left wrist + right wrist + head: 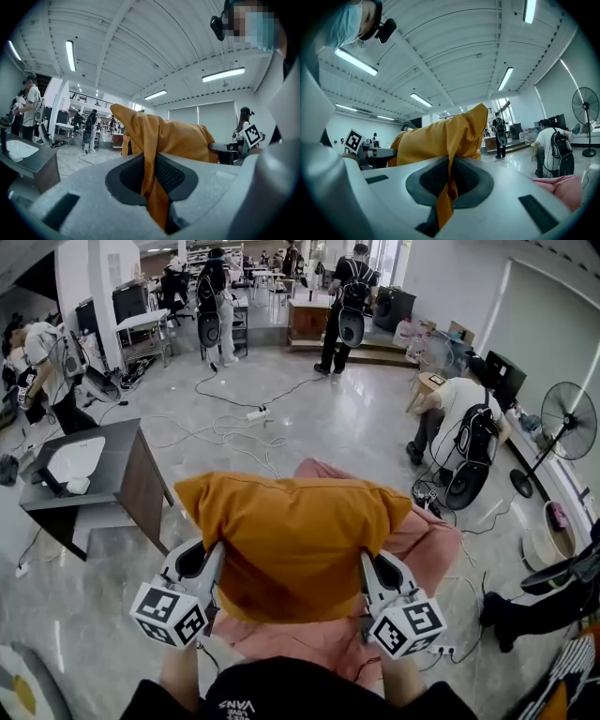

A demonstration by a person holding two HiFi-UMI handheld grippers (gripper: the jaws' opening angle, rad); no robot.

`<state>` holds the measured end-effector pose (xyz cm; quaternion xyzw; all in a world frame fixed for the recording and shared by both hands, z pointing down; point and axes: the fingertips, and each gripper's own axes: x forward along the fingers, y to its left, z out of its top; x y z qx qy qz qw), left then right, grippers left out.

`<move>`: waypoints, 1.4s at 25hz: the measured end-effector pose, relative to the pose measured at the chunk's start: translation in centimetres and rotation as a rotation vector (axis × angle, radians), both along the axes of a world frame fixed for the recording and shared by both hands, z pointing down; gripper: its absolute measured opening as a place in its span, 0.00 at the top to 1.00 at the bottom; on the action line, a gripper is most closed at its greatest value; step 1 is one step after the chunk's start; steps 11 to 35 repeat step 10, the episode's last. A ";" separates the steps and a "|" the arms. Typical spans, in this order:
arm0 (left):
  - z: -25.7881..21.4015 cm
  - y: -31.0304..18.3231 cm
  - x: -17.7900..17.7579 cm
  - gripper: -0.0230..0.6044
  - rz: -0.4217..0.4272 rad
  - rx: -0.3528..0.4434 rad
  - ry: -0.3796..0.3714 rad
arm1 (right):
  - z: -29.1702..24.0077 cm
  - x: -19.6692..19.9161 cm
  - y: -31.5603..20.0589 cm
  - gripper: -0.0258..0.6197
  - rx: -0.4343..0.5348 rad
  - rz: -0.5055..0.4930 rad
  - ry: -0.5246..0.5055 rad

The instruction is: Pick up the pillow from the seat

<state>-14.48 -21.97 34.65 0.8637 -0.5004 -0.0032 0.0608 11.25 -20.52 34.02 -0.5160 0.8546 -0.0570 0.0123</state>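
An orange pillow (295, 540) hangs in the air between my two grippers, lifted above the pink seat (439, 542). My left gripper (216, 559) is shut on the pillow's left edge; in the left gripper view (157, 185) a fold of orange cloth is pinched between the jaws, with the pillow (176, 136) bulging beyond. My right gripper (367, 563) is shut on the right edge; the right gripper view (449, 180) shows the pillow (440, 138) cloth squeezed between its dark pads. A corner of the pink seat (565, 185) shows low on the right there.
A dark table (117, 474) with a white basin stands to the left. Cables (225, 427) trail over the glossy floor ahead. A crouching person (464, 423) and a standing fan (567, 423) are at the right; several other people stand farther back.
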 end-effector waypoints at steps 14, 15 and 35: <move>0.2 -1.6 0.9 0.87 0.020 -0.009 0.006 | 0.2 0.7 -1.1 0.93 -0.011 0.016 0.016; 0.2 -1.6 0.9 0.87 0.020 -0.009 0.006 | 0.2 0.7 -1.1 0.93 -0.011 0.016 0.016; 0.2 -1.6 0.9 0.87 0.020 -0.009 0.006 | 0.2 0.7 -1.1 0.93 -0.011 0.016 0.016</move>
